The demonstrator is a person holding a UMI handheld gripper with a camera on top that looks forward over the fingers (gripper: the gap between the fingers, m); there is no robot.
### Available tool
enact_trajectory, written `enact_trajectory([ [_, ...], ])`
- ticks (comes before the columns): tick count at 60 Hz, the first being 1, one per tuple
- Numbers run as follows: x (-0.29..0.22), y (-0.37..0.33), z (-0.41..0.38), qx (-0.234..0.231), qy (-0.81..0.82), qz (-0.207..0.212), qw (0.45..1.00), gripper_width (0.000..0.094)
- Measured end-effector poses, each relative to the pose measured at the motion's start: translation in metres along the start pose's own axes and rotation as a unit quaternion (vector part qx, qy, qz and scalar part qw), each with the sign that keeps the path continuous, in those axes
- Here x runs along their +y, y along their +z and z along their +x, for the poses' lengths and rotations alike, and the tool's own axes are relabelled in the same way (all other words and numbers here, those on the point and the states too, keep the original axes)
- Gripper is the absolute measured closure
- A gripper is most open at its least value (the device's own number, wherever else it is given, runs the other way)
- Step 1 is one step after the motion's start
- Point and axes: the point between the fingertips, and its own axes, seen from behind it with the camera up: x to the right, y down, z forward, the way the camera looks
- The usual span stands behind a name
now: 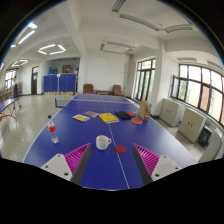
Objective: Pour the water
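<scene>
A white mug (103, 142) stands on the blue table-tennis table (100, 170), just ahead of my fingers and nearer the left one. A clear bottle with a red cap (53, 129) stands upright near the table's left edge, beyond the left finger. A small red disc (121, 149) lies just right of the mug. My gripper (110, 160) is open and empty; its pink pads (77, 156) stand wide apart with only bare table between them.
Yellow and white sheets (107, 118) and dark items (132, 117) lie farther along the table. A second table (66, 100) stands behind. Cabinets (190, 124) line the right wall under windows. Grey floor lies to the left.
</scene>
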Motion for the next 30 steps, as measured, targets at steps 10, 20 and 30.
enact_trajectory([
  [10, 0.02, 0.029, -0.019, 0.026, 0.005, -0.012, 1.0, 0.0081],
  [20, 0.067, 0.068, -0.065, 0.041, -0.009, -0.029, 0.999, 0.0083],
  [30, 0.139, 0.114, -0.16, 0.004, -0.011, -0.078, 0.997, 0.0086],
])
